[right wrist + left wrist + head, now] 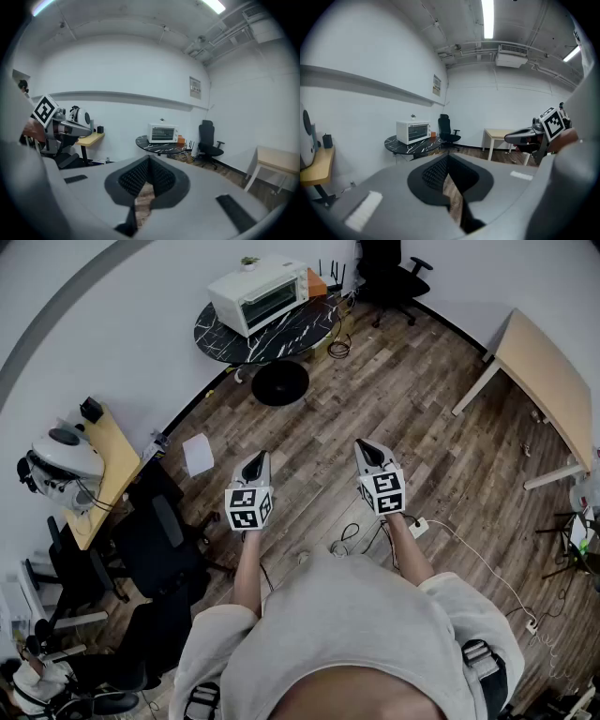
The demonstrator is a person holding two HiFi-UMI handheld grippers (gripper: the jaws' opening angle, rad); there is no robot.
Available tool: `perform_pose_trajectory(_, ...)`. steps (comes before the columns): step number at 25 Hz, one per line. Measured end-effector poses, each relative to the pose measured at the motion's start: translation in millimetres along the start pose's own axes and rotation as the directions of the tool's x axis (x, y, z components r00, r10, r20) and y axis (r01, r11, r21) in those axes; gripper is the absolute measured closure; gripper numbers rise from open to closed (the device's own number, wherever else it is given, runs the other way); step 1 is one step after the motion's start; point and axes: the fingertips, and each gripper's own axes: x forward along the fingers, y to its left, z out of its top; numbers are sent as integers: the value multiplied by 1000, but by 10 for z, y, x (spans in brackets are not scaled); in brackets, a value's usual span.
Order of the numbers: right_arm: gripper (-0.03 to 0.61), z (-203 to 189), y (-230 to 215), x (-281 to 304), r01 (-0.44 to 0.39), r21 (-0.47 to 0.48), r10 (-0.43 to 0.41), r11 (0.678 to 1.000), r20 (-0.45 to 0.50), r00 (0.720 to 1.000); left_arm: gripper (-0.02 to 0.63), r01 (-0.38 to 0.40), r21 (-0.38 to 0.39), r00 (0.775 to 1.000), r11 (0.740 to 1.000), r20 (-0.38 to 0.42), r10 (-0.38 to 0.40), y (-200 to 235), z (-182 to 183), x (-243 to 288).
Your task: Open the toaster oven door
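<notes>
A white toaster oven with its glass door closed stands on a round black marble table at the far wall. It shows small in the left gripper view as the toaster oven and in the right gripper view as the toaster oven. My left gripper and right gripper are held side by side over the wooden floor, far short of the table. Both point toward the oven. The left gripper and the right gripper have their tips together with nothing between them.
A black office chair stands right of the round table. A light wooden table is at the right. A yellow desk with a white helmet-like device and black chairs are at the left. Cables lie on the floor near my feet.
</notes>
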Motion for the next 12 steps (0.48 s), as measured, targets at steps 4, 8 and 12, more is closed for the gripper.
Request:
perform_pose_trajectory(4,565,3,-35,-11,-4,0,4,1000,-2,1000,603,0,-8,1000,1000,-4,0,-24,11,28)
perform_pose_trajectory(8,565,-2,-40,0,-5,-1,5,1000,-5,1000,603,3,-11,1000,1000,-10,-3,-26,-15,51)
perform_pose_trajectory(12,565,1,-36,-3,-14,-2,14,1000,-1,1000,603,3,-12,1000,1000,-10,-3,-37,-10,71)
